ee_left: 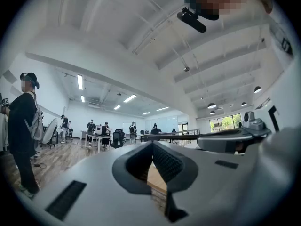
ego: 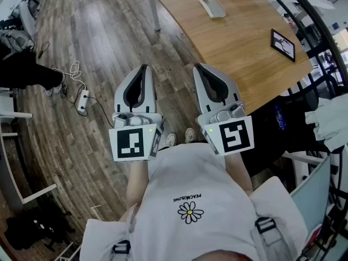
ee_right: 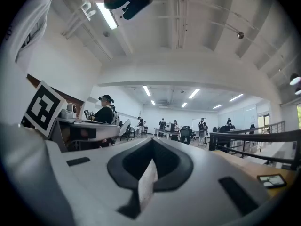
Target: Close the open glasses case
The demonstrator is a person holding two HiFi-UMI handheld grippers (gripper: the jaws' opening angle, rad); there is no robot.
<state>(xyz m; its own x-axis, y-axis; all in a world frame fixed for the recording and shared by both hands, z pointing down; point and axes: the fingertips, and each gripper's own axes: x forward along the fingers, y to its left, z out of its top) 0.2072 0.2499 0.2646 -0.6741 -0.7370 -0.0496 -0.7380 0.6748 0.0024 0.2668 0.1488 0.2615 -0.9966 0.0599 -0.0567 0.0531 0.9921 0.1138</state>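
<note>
Left gripper (ego: 143, 67): fingers (ee_left: 170, 163) fully closed, tips meeting, and I see nothing between them, just the usual diamond-shaped gap behind the tips. Right gripper (ego: 199, 66): same, with fingers (ee_right: 174, 164) together at the tips and nothing held. Neither gripper touches anything. In the head view I hold both out in front of me, level and roughly parallel, side by side with a gap between them. The marker cubes (ego: 133, 143) and (ego: 231, 136) sit nearest my body. The left gripper hangs over the wooden floor (ego: 98, 48). The right one is just at the near edge of the wooden worktop (ego: 239, 53). Both gripper views look out level across the room, and the other gripper shows at the edge of each. The glasses case (ego: 212, 7) is a pale oblong lying on the worktop, well ahead of the right gripper and apart from both. It's too small here for me to tell how the lid stands. A dark tablet (ego: 283, 44) lies flat further right on the same worktop, well apart from the case. A white power strip (ego: 82, 100) with its cable is on the floor to the left of the left gripper.
</note>
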